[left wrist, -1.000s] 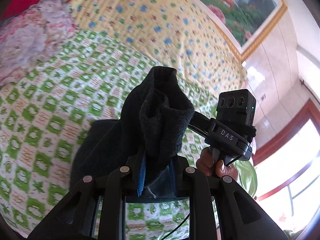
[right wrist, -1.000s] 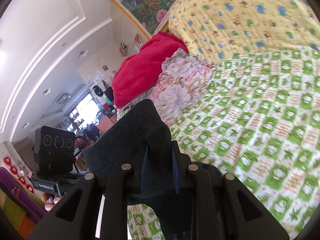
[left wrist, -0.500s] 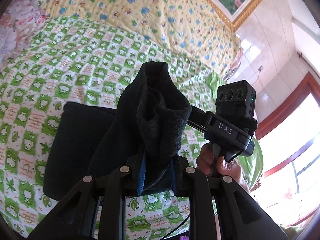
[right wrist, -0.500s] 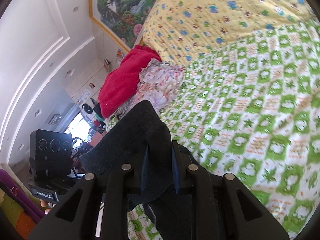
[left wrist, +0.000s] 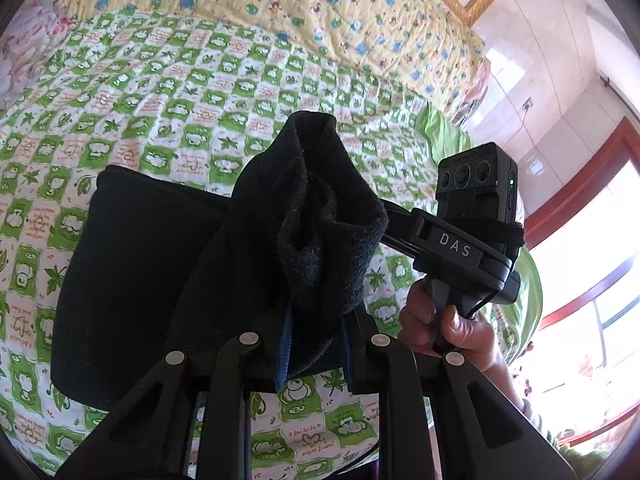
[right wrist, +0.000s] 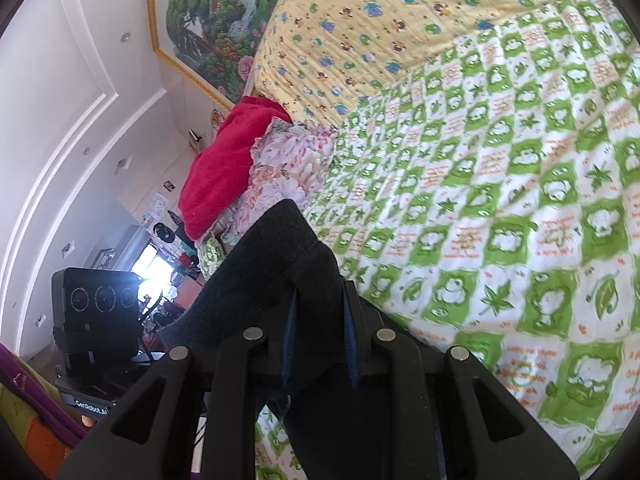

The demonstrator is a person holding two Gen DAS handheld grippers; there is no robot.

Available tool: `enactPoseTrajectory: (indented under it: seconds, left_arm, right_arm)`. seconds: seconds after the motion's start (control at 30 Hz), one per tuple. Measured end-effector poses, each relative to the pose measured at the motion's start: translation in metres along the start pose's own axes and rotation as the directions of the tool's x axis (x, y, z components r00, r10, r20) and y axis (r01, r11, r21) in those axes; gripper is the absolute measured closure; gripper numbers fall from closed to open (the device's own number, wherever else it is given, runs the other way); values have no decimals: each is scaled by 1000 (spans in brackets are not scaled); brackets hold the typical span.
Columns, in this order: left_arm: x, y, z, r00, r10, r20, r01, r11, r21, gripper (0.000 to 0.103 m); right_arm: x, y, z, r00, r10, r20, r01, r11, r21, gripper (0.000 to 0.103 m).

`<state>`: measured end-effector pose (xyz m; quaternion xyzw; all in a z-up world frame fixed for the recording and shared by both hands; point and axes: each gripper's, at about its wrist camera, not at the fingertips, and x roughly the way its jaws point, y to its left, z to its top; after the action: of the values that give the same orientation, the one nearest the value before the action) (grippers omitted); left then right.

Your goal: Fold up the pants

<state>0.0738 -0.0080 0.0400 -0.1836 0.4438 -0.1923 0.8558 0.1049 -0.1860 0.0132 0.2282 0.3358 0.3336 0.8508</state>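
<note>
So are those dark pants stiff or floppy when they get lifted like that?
Probably floppy: the pants slump in soft folds over the left gripper. They look fuzzy and thick, so likely not slippery. The rest lies flat on the bedspread, so it should drape rather than hold shape.

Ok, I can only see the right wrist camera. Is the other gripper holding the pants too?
Observer: Yes, the left gripper is shut on a bunched edge of the black pants.
Operator: Where's the rest of them?
Observer: A wide dark part spreads over the green checked quilt, left of that gripper in its view.
Operator: Who's holding my gripper?
Observer: A hand is wrapped round the handle of the right gripper; it shows only in the left wrist view.
</note>
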Motion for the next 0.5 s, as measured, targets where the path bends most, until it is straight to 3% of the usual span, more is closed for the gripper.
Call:
enactPoseTrajectory:
  seconds: [0.23, 0.4, 0.5]
  left_arm:
    - [16, -9, -3, 999, 22, -29, -20, 999, 46, 82]
    - [25, -15, -11, 998, 46, -43, -42, 994, 97, 76]
    - [26, -19, -13, 998, 33, -46, -28, 993, 112, 65]
  right_arm:
    - [-14, -3, -10, 996, -93, -1, 93, 996, 0, 75]
    - [-29, -4, -18, 977, -213, 14, 213, 977, 7, 74]
    - [-42, -2, -22, 962, -269, 40, 269, 963, 21, 72]
